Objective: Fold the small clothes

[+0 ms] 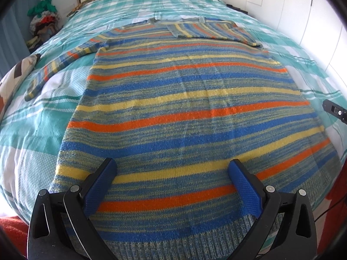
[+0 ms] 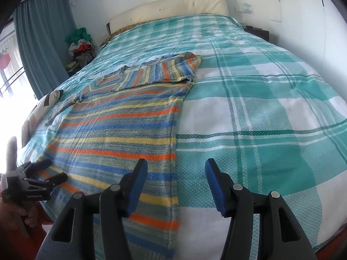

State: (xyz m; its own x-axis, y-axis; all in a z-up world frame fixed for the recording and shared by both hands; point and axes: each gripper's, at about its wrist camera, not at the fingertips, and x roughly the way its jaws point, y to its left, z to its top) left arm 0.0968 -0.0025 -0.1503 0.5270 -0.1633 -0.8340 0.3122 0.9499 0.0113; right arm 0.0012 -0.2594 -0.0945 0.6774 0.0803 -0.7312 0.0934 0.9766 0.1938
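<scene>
Striped knit sweater (image 1: 190, 112) lies flat on the bed's teal plaid bedspread (image 2: 260, 108), hem toward me, neckline far. Right sleeve (image 1: 208, 31) is already folded in across the chest near the far end; left sleeve (image 1: 54, 69) is not yet folded and stretches out to the left over the cover.

My left tool (image 1: 173, 186) hovers over the hem band, fingers well apart, nothing between the pads; I cannot tell whether the tips touch the knit. My right tool (image 2: 175, 186) is also apart, straddling the sweater's right side edge: left finger over the stripes, right finger over bare bedspread. No cloth is pinched.

Step in hand, as I judge it: take the right side and fold it inward lengthwise.

How to do it well:
- Bring the right tool down so one pad slides under the side seam near the hem; close on both layers, not just the top one.
- Hold the hem with the left tool as an anchor so the body does not drag across the cover.
- Lift low and carry the edge left, keeping the stripes parallel, a cheap check for a straight fold.
- Watch the folded sleeve at the far end; a hard pull could undo it.
- Risk: the knit is stretchy, and the bedspread may come up with it.

Pile of clothes (image 2: 80, 45) stands far left by the curtain, untouched.
</scene>
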